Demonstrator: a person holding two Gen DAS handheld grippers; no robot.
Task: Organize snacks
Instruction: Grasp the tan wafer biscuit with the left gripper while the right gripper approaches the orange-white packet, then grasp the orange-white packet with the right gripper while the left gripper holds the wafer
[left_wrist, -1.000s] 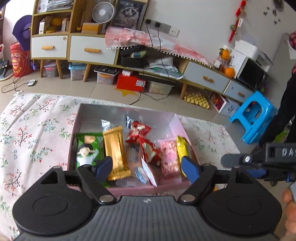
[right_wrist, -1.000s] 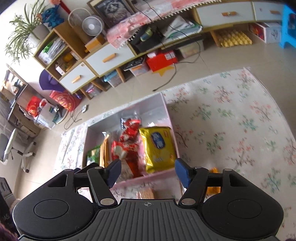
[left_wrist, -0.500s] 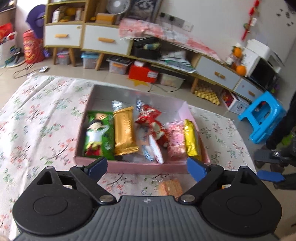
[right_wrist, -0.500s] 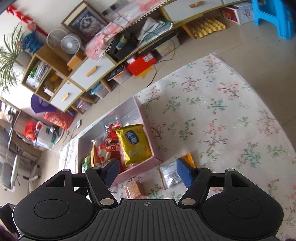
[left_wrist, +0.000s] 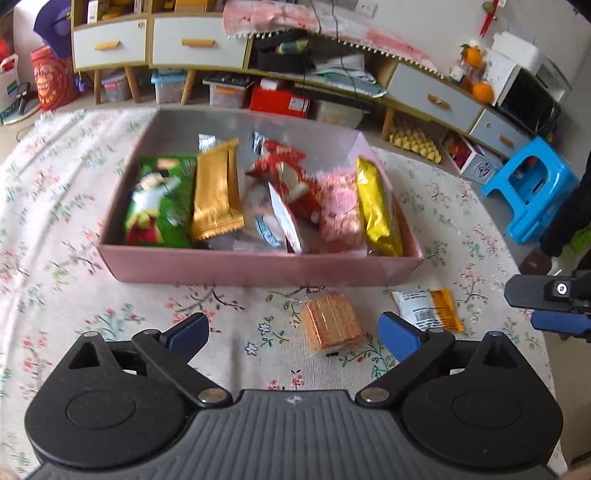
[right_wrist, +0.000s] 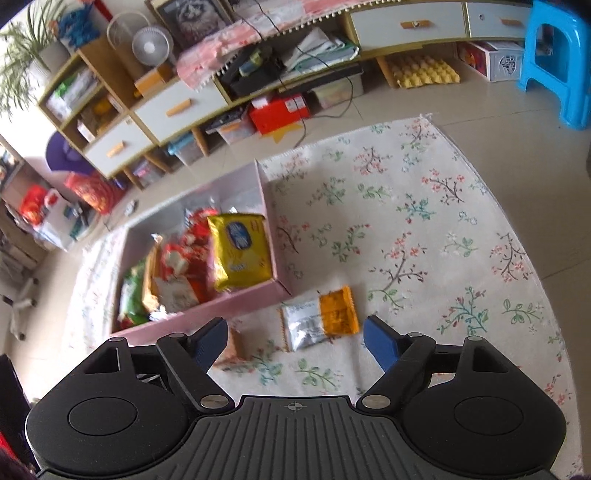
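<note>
A pink box (left_wrist: 258, 266) on the floral cloth holds several snack packs, among them a green pack (left_wrist: 159, 199), a gold bar (left_wrist: 216, 192) and a yellow bag (left_wrist: 376, 210). In front of it lie a clear pack of orange wafers (left_wrist: 330, 321) and a silver-and-orange packet (left_wrist: 428, 308). My left gripper (left_wrist: 293, 336) is open and empty, just short of the wafers. My right gripper (right_wrist: 295, 341) is open and empty, above the silver-and-orange packet (right_wrist: 321, 317); the box (right_wrist: 207, 314) is to its left. The right gripper's fingers (left_wrist: 554, 321) show at the left view's right edge.
The floral cloth (right_wrist: 424, 221) ends at tiled floor on the far and right sides. A blue stool (left_wrist: 528, 184) stands to the right. Low cabinets (left_wrist: 184, 44) with bins and boxes beneath line the far wall.
Both grippers have pulled back from the box and stayed open. The wafers and the silver-and-orange packet in front of the box have come into view.
</note>
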